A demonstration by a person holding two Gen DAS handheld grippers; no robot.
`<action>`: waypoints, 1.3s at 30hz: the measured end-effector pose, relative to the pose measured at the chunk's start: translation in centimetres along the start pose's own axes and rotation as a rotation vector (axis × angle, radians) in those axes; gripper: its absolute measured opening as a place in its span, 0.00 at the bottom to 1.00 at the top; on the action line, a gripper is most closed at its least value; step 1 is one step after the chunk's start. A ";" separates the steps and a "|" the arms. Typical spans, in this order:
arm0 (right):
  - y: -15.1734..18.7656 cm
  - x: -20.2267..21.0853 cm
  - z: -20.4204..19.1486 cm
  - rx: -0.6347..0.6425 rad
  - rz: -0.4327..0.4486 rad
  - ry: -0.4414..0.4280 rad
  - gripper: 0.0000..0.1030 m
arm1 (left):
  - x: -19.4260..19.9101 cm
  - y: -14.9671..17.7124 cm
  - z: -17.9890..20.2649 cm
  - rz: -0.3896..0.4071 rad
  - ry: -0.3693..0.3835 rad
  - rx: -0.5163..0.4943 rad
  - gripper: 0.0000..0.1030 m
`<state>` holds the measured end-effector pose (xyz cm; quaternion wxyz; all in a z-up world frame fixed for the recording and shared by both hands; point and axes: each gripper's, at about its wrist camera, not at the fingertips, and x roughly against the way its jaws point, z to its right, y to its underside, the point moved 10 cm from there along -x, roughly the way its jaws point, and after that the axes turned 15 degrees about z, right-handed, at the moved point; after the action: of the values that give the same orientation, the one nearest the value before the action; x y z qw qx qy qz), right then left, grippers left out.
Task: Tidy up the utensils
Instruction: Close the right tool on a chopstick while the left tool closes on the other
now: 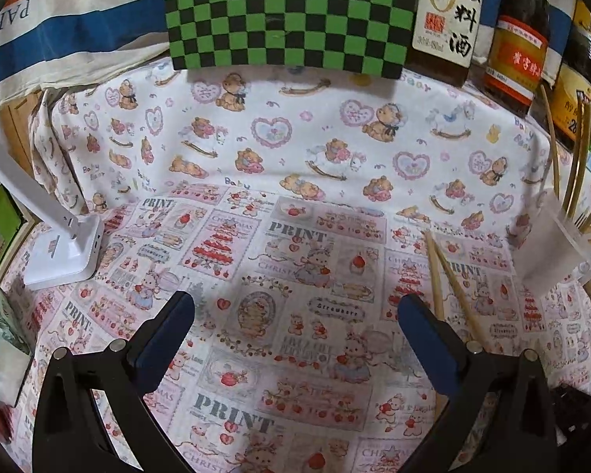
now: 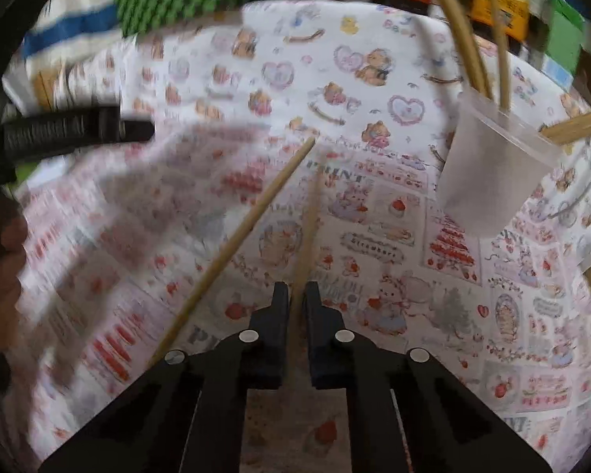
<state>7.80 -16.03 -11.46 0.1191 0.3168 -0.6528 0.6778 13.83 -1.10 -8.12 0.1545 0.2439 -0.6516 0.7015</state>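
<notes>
Your right gripper [image 2: 295, 295] has its jaws drawn narrow onto one wooden chopstick [image 2: 309, 228], which runs forward between the pads over the printed tablecloth [image 2: 374, 90], while a second chopstick [image 2: 236, 244] lies just to its left, slanting away across the cloth. Your left gripper [image 1: 295, 311] hangs with its jaws wide and nothing between them, the two loose chopsticks showing just beside its right finger. Further out to the right stands the clear plastic cup [image 2: 488, 169] with several chopsticks already upright in it, and behind it the sauce bottles [image 1: 516, 39] line the back edge beside a green checkered box [image 1: 287, 12].
</notes>
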 end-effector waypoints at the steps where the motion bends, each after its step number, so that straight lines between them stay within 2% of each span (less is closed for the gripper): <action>1: -0.7 0.5 0.3 -0.034 0.041 -0.009 0.08 | -0.1 0.2 0.2 -0.006 -0.003 -0.013 0.99; 4: -3.1 2.7 1.3 -0.040 0.182 0.031 0.08 | -0.6 0.8 0.8 -0.021 -0.015 -0.073 0.99; 6: -4.6 4.3 1.9 -0.061 0.272 0.040 0.07 | -0.6 1.1 1.6 -0.026 0.012 -0.095 0.99; 8: -5.5 5.3 2.4 -0.076 0.327 0.057 0.07 | -0.3 1.4 2.7 -0.039 0.068 -0.104 0.99; 11: -7.0 7.0 3.2 -0.060 0.427 0.099 0.07 | 0.3 2.0 4.9 -0.061 0.196 -0.084 0.98; 13: -7.6 7.8 3.2 -0.048 0.465 0.103 0.07 | 0.6 2.6 6.2 -0.083 0.259 -0.078 0.86; 17: -8.1 8.5 3.2 -0.066 0.483 0.085 0.08 | 0.6 4.7 8.6 -0.186 0.367 -0.085 0.67; 19: -8.1 8.5 3.2 -0.064 0.487 0.081 0.08 | 0.7 5.9 9.6 -0.261 0.436 -0.060 0.41; 20: -8.1 8.6 3.2 -0.062 0.490 0.083 0.08 | 0.8 6.4 10.0 -0.293 0.457 -0.055 0.36; 21: -8.2 8.7 3.1 -0.058 0.491 0.082 0.08 | 0.9 6.8 10.4 -0.310 0.464 -0.056 0.32; 29: -8.4 9.4 3.1 -0.056 0.525 0.087 0.08 | 1.1 7.2 11.3 -0.234 0.397 -0.187 0.31; 32: -8.5 9.7 3.3 -0.057 0.538 0.097 0.08 | 0.9 7.4 11.3 -0.203 0.352 -0.286 0.30; 35: -8.7 9.9 3.6 -0.063 0.542 0.101 0.08 | 0.9 7.3 11.1 -0.194 0.343 -0.291 0.20; 36: -8.7 10.0 3.8 -0.064 0.542 0.104 0.08 | 0.9 7.2 10.7 -0.196 0.346 -0.287 0.04; 39: -8.8 10.0 4.2 -0.071 0.543 0.118 0.08 | 0.9 6.7 10.1 -0.195 0.365 -0.239 0.05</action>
<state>6.28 -21.49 1.32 -0.0183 0.0859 -0.7292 0.6787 10.91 -11.84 -12.92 0.3642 0.1548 -0.6648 0.6336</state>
